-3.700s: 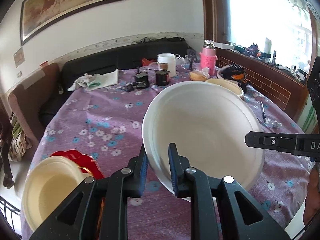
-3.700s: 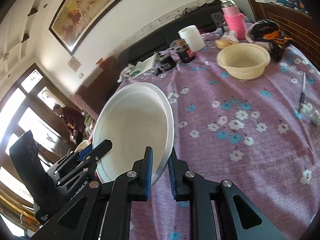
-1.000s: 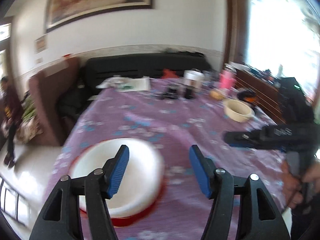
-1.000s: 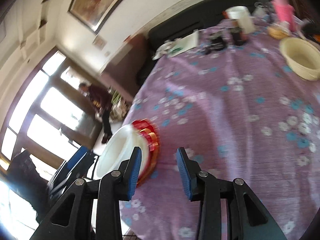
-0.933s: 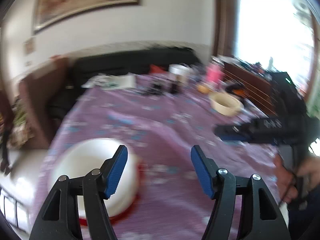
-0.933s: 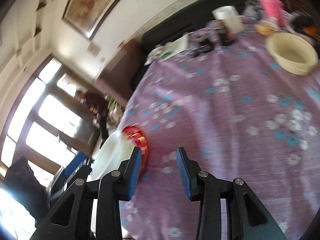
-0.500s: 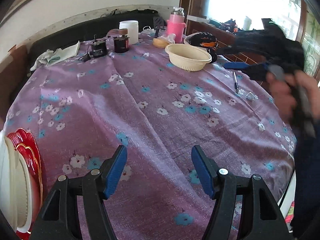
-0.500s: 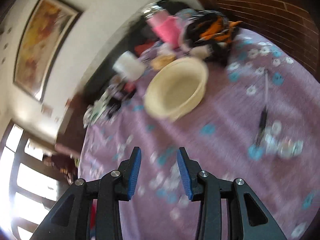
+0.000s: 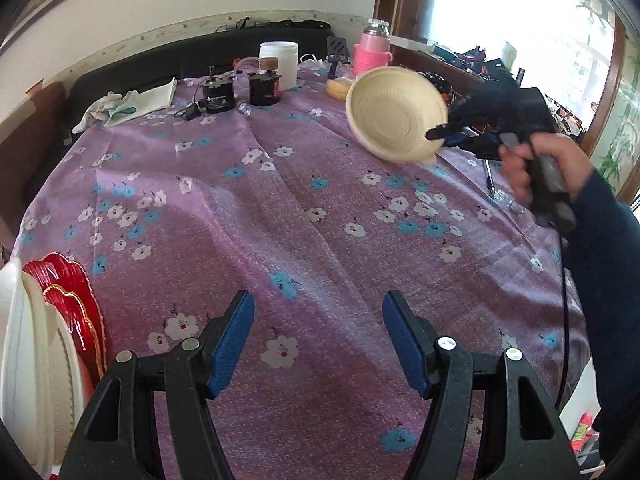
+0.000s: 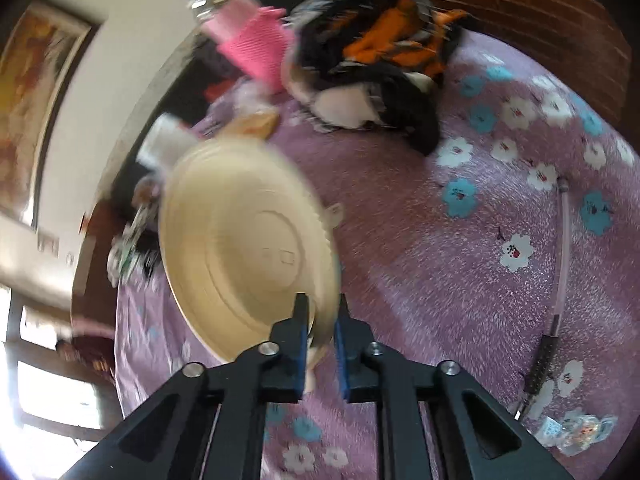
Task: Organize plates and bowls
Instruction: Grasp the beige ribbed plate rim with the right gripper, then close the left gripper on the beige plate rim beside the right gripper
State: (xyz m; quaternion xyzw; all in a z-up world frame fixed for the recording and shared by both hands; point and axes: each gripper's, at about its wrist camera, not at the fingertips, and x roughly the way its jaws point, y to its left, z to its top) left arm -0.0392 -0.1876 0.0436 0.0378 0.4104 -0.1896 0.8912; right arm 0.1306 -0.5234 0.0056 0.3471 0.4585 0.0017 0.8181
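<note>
A cream bowl (image 9: 396,114) above a purple tablecloth (image 9: 280,208) patterned with white and blue flowers. Red gold-trimmed plates (image 9: 70,304) lie under white dishes (image 9: 24,360). A pink flask (image 9: 372,54); blue-padded black jaws.

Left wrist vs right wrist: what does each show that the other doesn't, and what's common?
Left wrist only: the stack of white and red plates at the table's near left edge, the two black jars, the white tub, the open left gripper and the hand holding the right gripper.

Right wrist only: the right gripper shut on the bowl's rim, seen close up, and the clear tube.

Both: the cream bowl lifted and tilted, the pink flask and the purple floral cloth.
</note>
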